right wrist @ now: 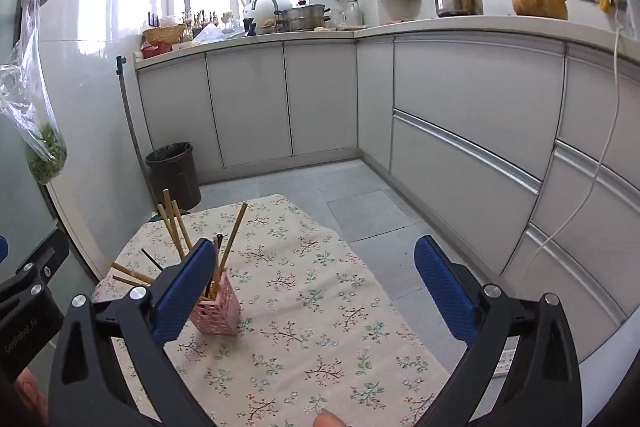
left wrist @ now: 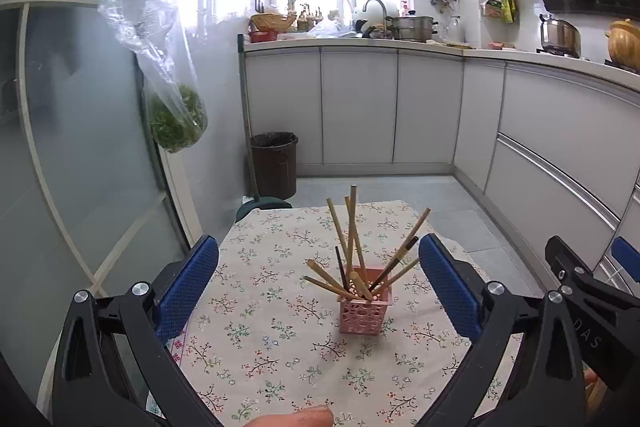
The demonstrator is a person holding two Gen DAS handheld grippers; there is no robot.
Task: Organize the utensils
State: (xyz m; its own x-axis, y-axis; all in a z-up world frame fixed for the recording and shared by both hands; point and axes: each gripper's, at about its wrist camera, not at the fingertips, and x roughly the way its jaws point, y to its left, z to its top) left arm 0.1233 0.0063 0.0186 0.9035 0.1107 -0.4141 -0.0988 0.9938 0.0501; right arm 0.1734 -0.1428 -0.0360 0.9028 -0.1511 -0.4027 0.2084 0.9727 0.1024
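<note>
A pink perforated holder (left wrist: 365, 311) stands upright on the floral tablecloth (left wrist: 272, 331), with several wooden chopsticks (left wrist: 352, 227) and a dark one fanning out of it. My left gripper (left wrist: 319, 291) is open, its blue pads wide apart on either side of the holder and nearer the camera, touching nothing. In the right wrist view the same holder (right wrist: 218, 311) sits low left, partly hidden behind the left blue pad. My right gripper (right wrist: 316, 291) is open over bare cloth, to the right of the holder, with nothing between its fingers.
A dark bin (left wrist: 275, 163) stands on the floor past the table's far edge. A bag of greens (left wrist: 176, 123) hangs on the glass door at left. White cabinets (right wrist: 472, 99) run along the back and right. A fingertip (left wrist: 304, 417) shows at the bottom edge.
</note>
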